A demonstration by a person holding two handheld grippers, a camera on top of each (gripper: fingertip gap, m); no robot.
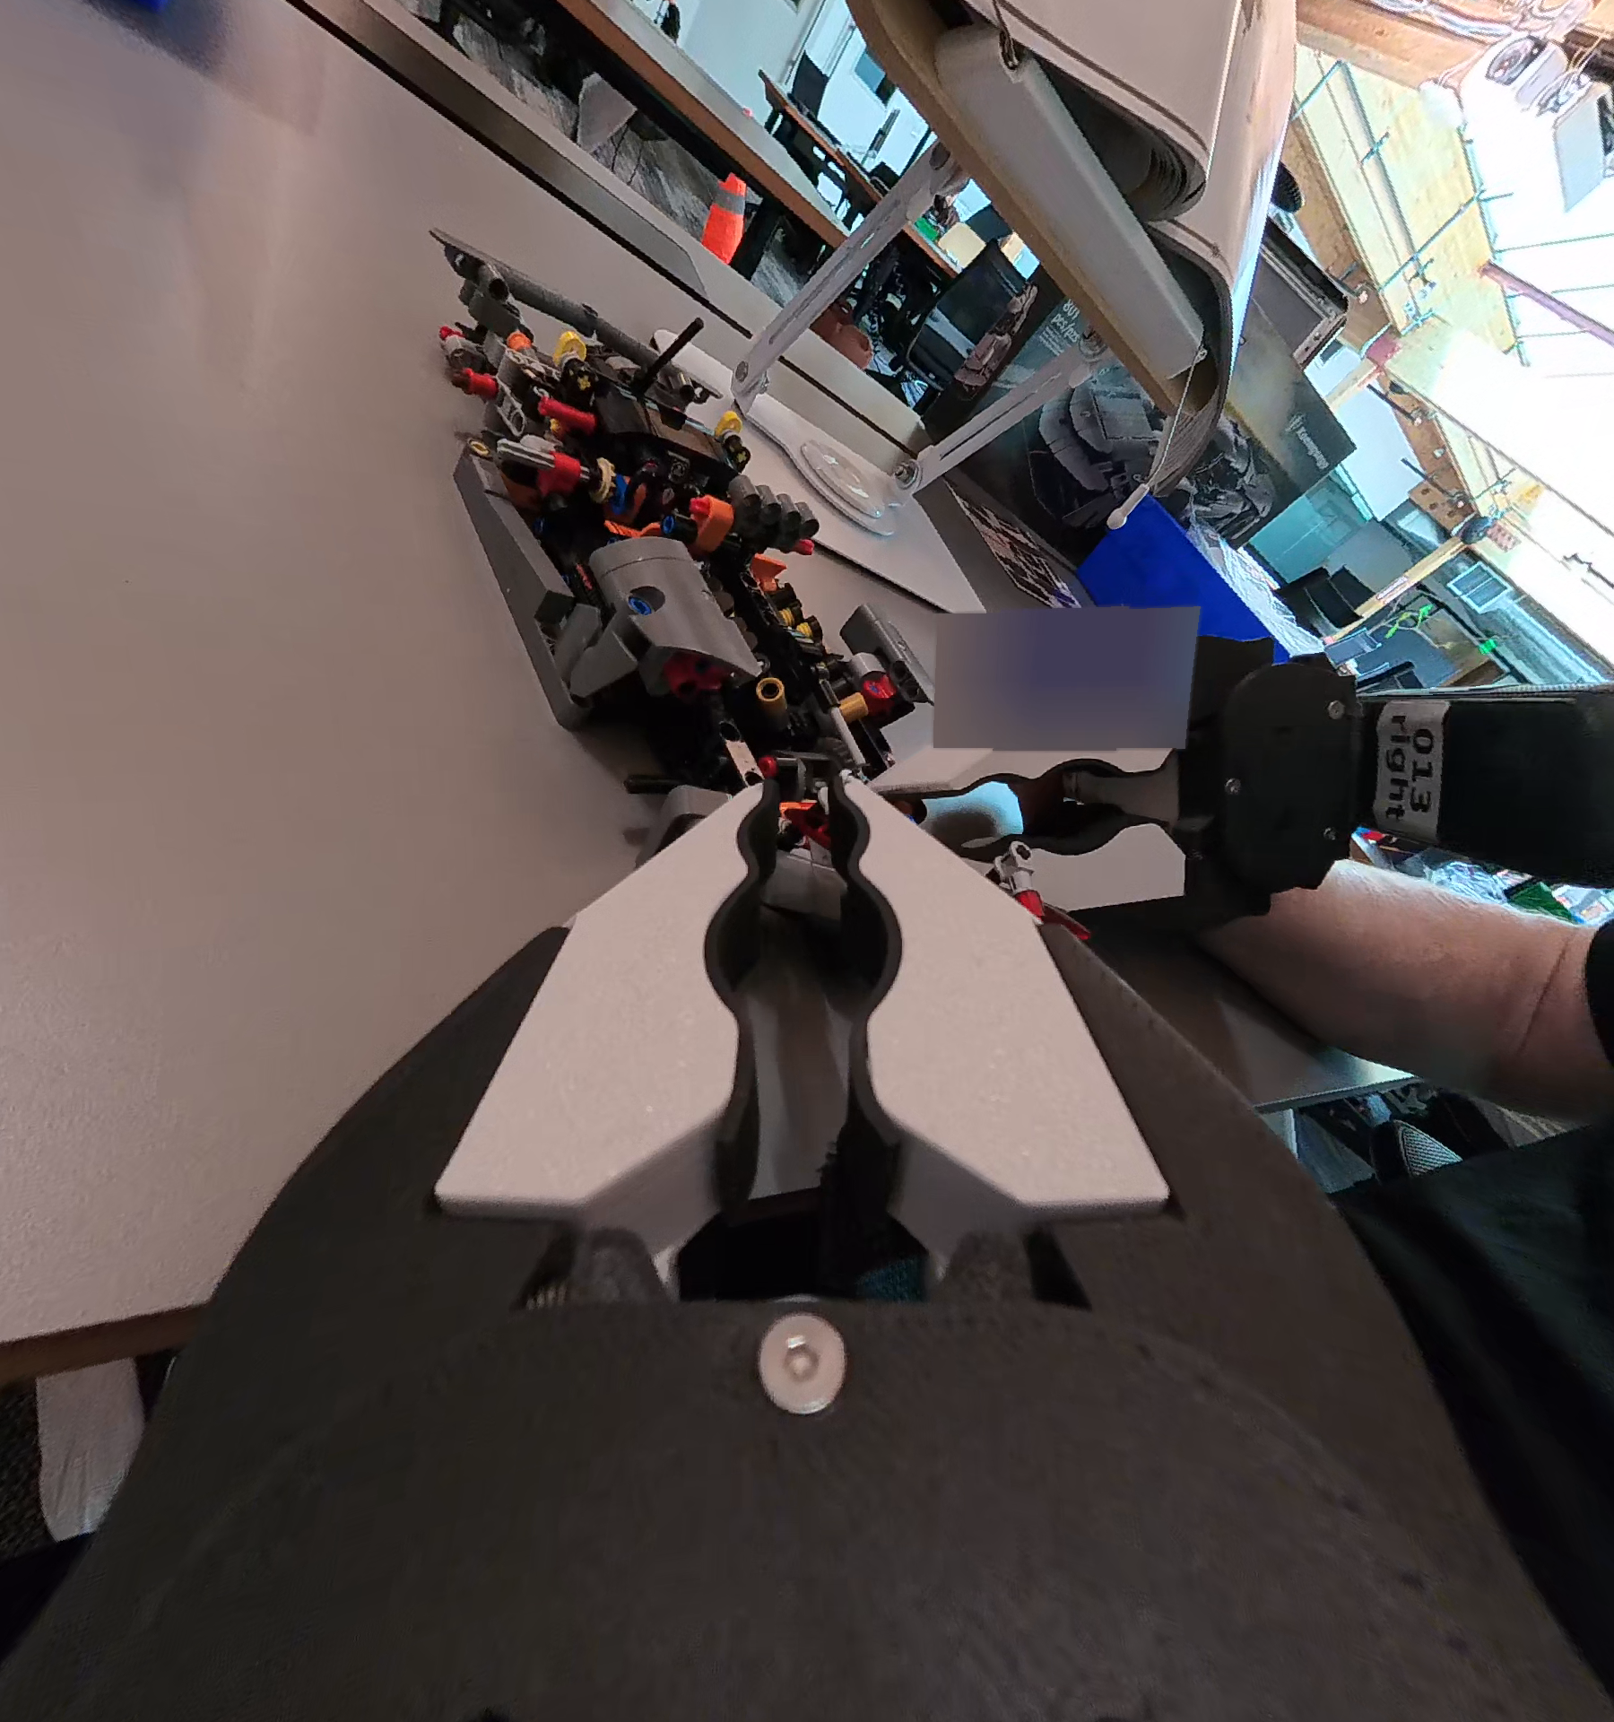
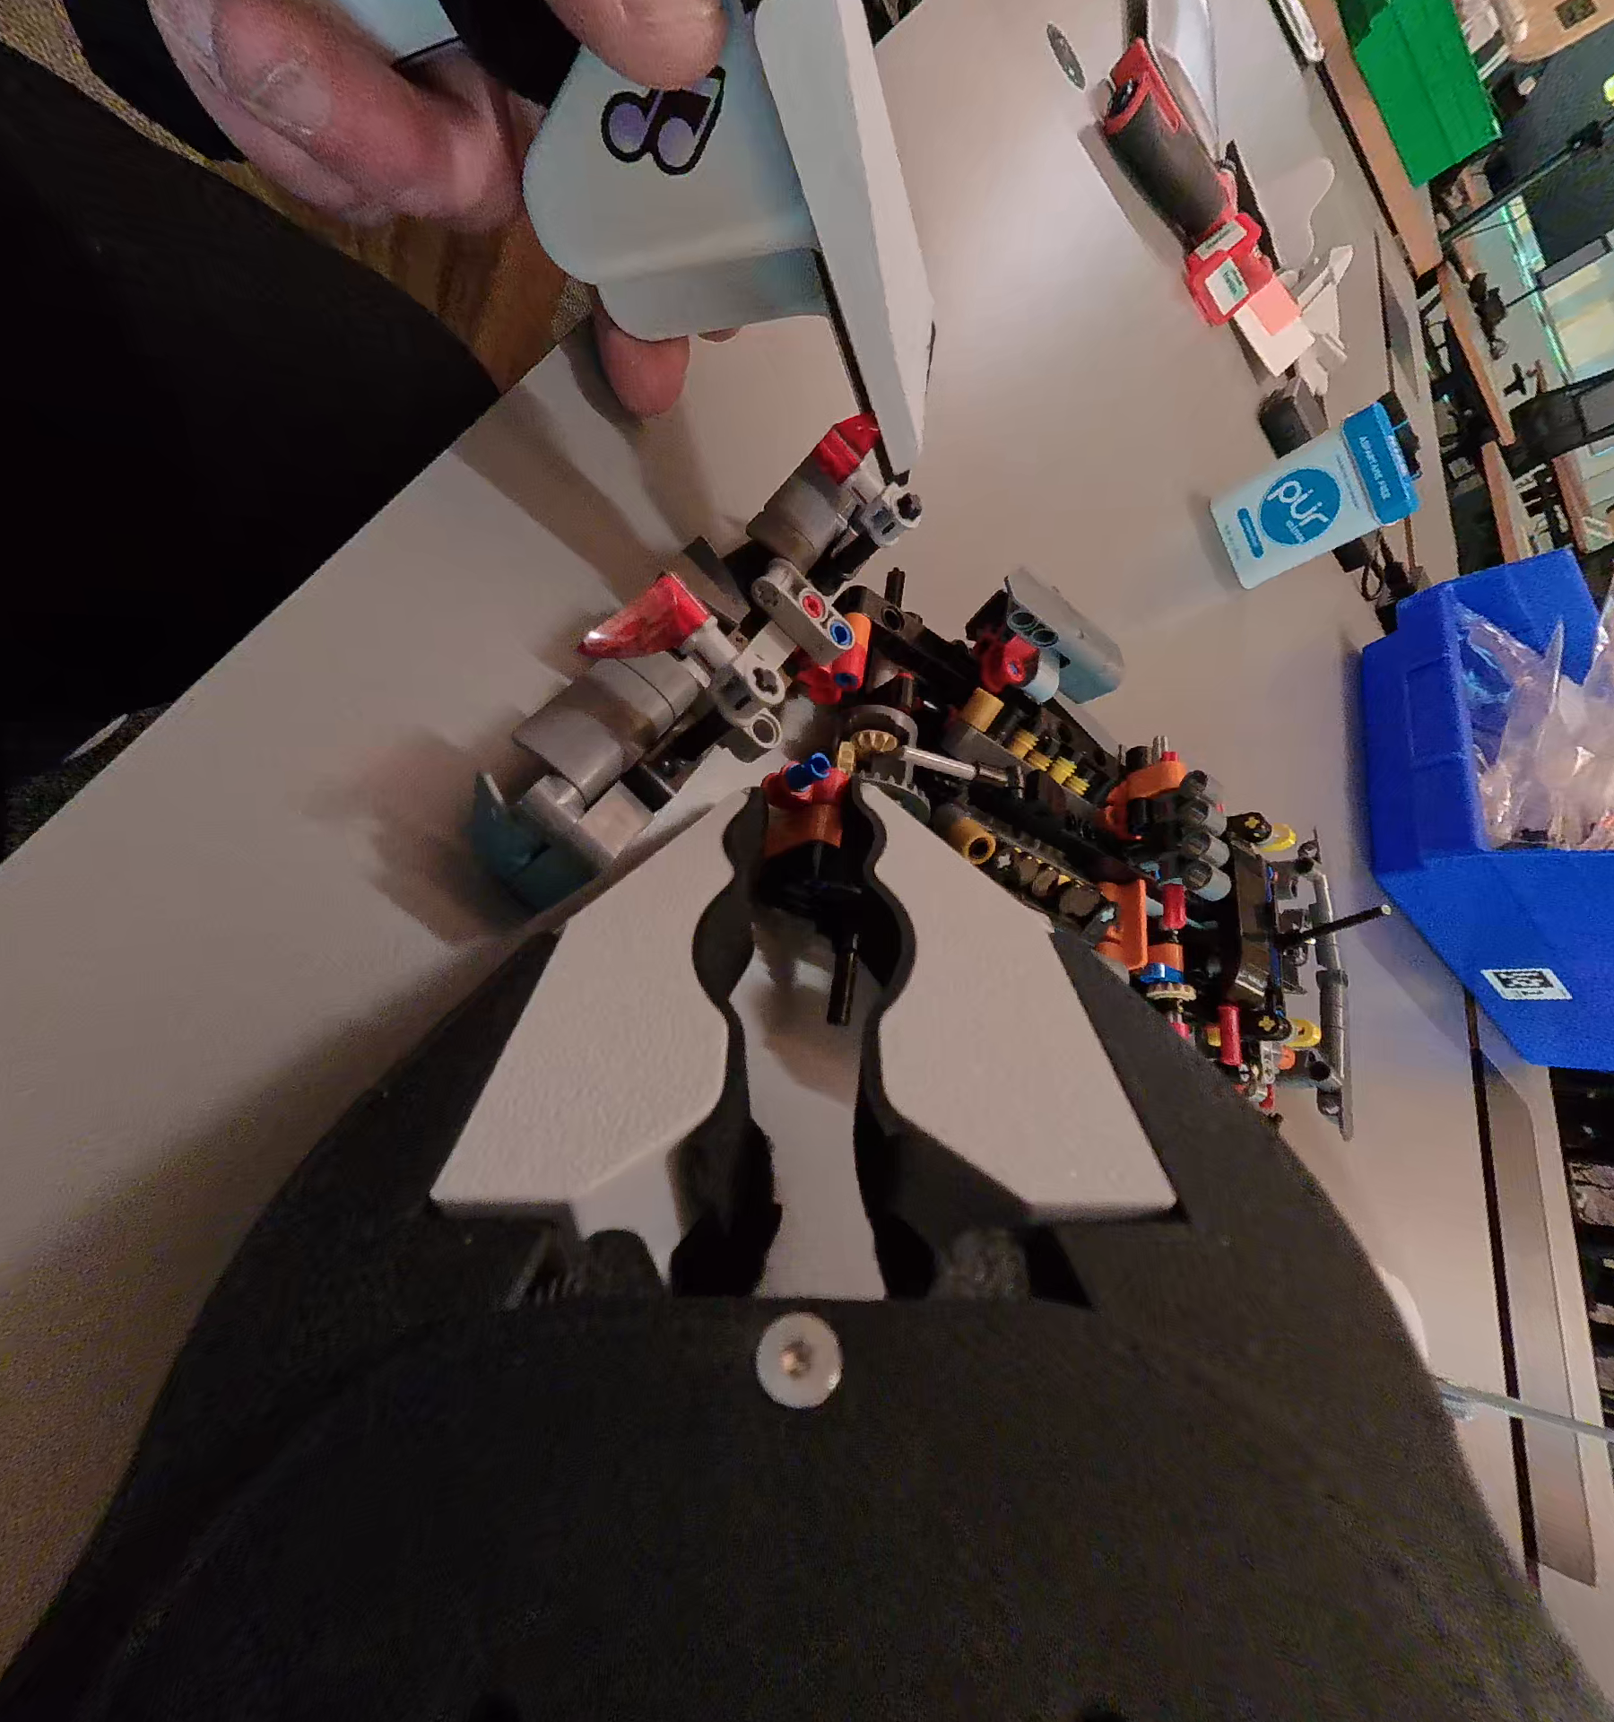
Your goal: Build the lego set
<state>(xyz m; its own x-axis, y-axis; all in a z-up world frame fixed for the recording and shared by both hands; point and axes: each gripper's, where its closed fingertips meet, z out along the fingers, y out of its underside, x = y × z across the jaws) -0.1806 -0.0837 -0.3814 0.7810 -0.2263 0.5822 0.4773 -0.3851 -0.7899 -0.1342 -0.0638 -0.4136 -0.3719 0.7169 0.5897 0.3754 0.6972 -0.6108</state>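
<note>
**At the chassis end: a long build, mid-assembly**

Between its nearly closed fingers, the right gripper [image 2: 808, 801] pinches an orange-and-black sub-assembly [image 2: 817, 857] at the near end of the Lego chassis [image 2: 1045, 792] lying on the grey table [image 2: 226, 932]. The left gripper [image 1: 799, 801], also nearly closed, grips the chassis end. The frame and gearing look built, with no bodywork yet. Loose bagged parts wait in the blue bin [image 2: 1474, 839]. Both contact points are largely hidden.

A long, half-built lego set [image 2: 1018, 773] of black, grey, red and orange parts lies flat near the worktop [image 2: 226, 978] edge.
</note>
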